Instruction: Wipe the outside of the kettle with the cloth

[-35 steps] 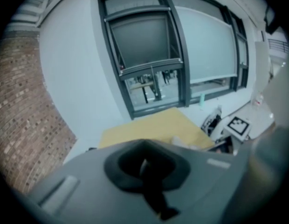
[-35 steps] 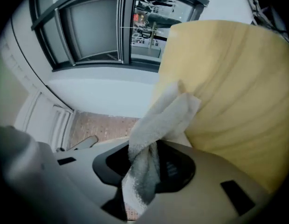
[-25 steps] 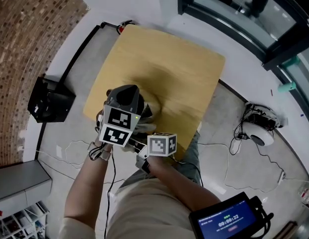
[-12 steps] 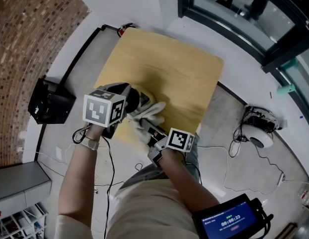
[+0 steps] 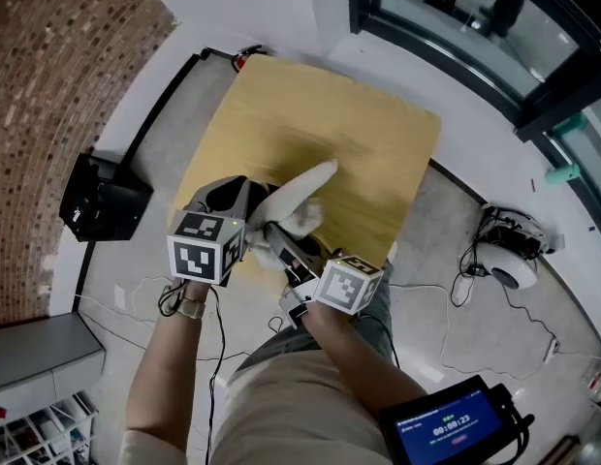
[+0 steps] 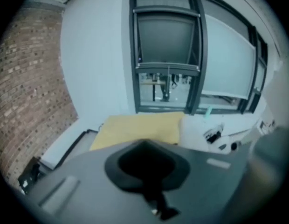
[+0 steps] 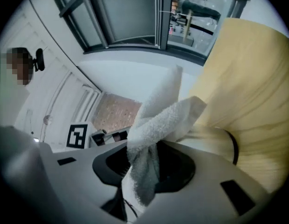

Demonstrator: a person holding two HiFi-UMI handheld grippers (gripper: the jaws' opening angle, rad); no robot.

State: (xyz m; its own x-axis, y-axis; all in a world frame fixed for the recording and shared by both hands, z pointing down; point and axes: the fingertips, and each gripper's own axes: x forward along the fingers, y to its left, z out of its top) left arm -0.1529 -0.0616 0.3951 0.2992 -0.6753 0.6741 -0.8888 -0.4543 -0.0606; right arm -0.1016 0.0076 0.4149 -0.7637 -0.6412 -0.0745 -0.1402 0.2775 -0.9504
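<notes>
In the head view the kettle (image 5: 228,194), with a dark top and a pale body, stands at the near left edge of the wooden table (image 5: 349,124). My left gripper (image 5: 226,223) is shut and sits right against the kettle's near side; what it grips is hidden. My right gripper (image 5: 277,236) is shut on the white cloth (image 5: 302,192), which sticks up and to the right beside the kettle. In the right gripper view the cloth (image 7: 158,120) rises from my right gripper (image 7: 144,171), with the kettle's pale wall (image 7: 212,141) just behind it.
A black box (image 5: 97,201) sits on the floor left of the table. Cables and a white device (image 5: 509,260) lie on the floor at the right. A tablet screen (image 5: 451,424) hangs at the person's waist. Dark window frames (image 5: 456,37) run along the far side.
My right gripper has carried the cloth from the kettle's near side up and to the right, so the cloth now points towards the table's middle. My left gripper has rolled and shifted a little.
</notes>
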